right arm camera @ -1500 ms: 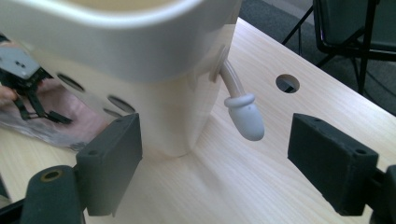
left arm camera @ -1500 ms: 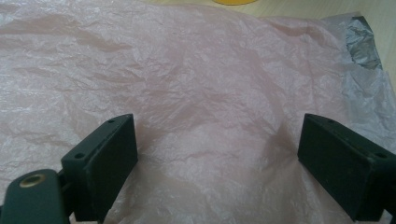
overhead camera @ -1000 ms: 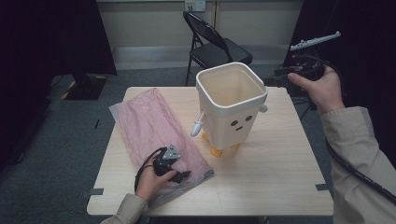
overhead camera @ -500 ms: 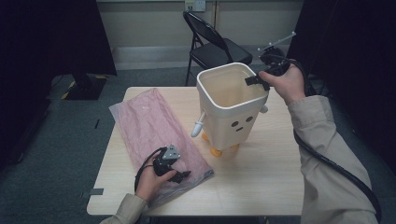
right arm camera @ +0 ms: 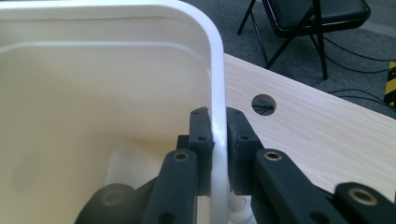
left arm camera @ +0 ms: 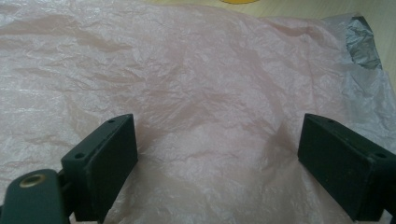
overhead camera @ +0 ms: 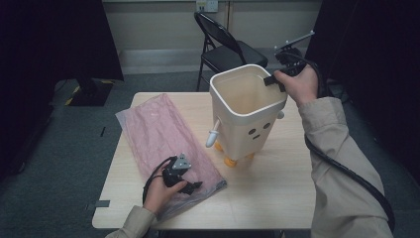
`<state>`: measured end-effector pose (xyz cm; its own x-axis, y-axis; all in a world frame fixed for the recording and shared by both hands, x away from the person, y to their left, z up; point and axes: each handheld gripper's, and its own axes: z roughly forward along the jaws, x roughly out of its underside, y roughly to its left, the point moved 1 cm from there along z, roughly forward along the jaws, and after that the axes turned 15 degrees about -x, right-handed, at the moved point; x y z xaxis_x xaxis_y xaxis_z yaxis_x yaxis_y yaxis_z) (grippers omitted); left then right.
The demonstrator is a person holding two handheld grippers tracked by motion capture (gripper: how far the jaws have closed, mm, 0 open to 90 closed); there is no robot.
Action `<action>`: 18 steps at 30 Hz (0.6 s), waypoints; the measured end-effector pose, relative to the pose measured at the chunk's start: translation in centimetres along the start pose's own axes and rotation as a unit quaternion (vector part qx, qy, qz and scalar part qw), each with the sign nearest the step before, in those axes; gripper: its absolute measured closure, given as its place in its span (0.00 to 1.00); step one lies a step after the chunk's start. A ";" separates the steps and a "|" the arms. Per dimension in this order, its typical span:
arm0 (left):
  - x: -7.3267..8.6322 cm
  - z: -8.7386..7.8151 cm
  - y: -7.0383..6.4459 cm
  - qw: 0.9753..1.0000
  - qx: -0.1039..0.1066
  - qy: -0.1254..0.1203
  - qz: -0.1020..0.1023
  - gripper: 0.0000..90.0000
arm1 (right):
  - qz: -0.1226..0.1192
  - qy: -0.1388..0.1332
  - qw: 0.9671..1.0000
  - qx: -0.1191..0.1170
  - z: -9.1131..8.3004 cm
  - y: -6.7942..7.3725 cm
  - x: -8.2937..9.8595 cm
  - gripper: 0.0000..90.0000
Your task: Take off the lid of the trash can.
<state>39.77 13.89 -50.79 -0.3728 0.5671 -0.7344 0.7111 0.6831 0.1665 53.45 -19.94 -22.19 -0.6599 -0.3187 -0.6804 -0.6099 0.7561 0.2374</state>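
At lower left of the high view, your left gripper (overhead camera: 190, 186) rests on the near end of the pink plastic bag (overhead camera: 158, 139), which lies flat along the left half of the table (overhead camera: 277, 198). Its jaws stand wide apart with crinkled film between them, nothing pinched; only the left gripper view shows that gap. Toward the upper right, the cream bin (overhead camera: 246, 116) with the printed face stands at mid-table on its orange feet (overhead camera: 230, 161), and your right gripper (overhead camera: 271, 80) meets its far right rim. The right gripper view shows what the high view cannot: the jaws are closed on that rim wall, one inside, one outside, near the corner. Risk, as a judgement: a one-sided hold on a tall bin could tip it or let the smooth rim slip out if you lift or pull sideways. The thin film may also slide or tear under a shallow pinch.
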 end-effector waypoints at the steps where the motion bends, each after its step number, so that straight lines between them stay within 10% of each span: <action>1: 0.0 0.0 0.0 1.000 0.000 0.000 0.000 0.12 | -0.003 -0.002 1.000 -0.001 -0.1 0.0 -0.1 0.93; 18: 0.0 0.0 0.0 1.000 0.000 0.000 0.000 0.12 | -0.009 -0.033 0.999 0.005 -3.7 0.6 -2.1 0.94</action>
<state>39.77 13.89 -50.79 -0.3727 0.5670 -0.7346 0.7110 0.6831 0.1666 52.85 -20.95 -18.09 -0.6183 -0.2944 -0.7287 -0.6167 0.7566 0.2175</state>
